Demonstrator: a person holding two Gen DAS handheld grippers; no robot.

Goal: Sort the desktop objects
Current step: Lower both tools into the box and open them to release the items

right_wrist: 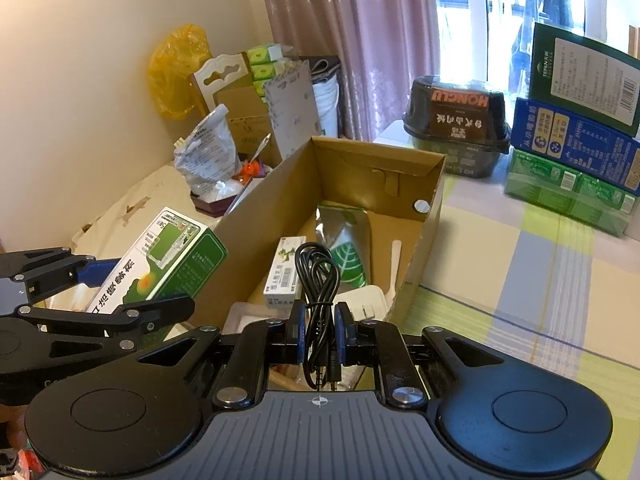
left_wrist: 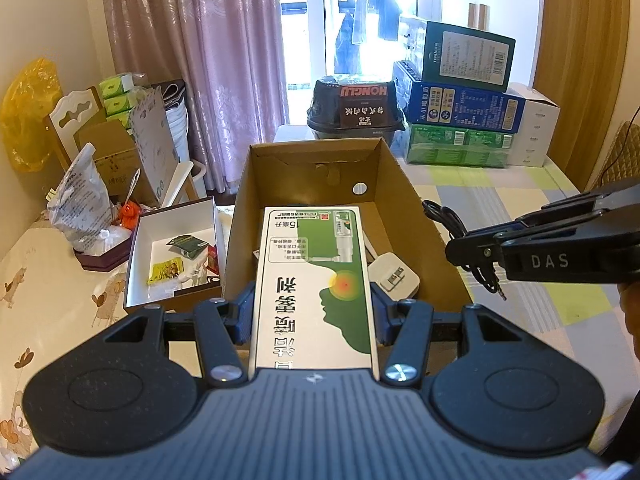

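Left tool (left_wrist: 312, 300): level, pointing at the cardboard box (left_wrist: 424, 232), fingers spread wide and clamped on the long sides of a green-and-white carton (left_wrist: 312, 280), held over the box's near edge.
Right tool (right_wrist: 320, 320): nearly closed, pinching a coiled black cable (right_wrist: 318, 280), above the near end of the box, plugs dangling toward the camera.
Left view only: white charger (left_wrist: 394, 276) in the box by the carton; small white tray (left_wrist: 176, 248) of packets to the left.
Right view only: box floor with a leaf-print pouch (right_wrist: 344, 248) and a slim white pack (right_wrist: 284, 276).
Desk (right_wrist: 520, 280): checked cloth, stacked boxes at the back.
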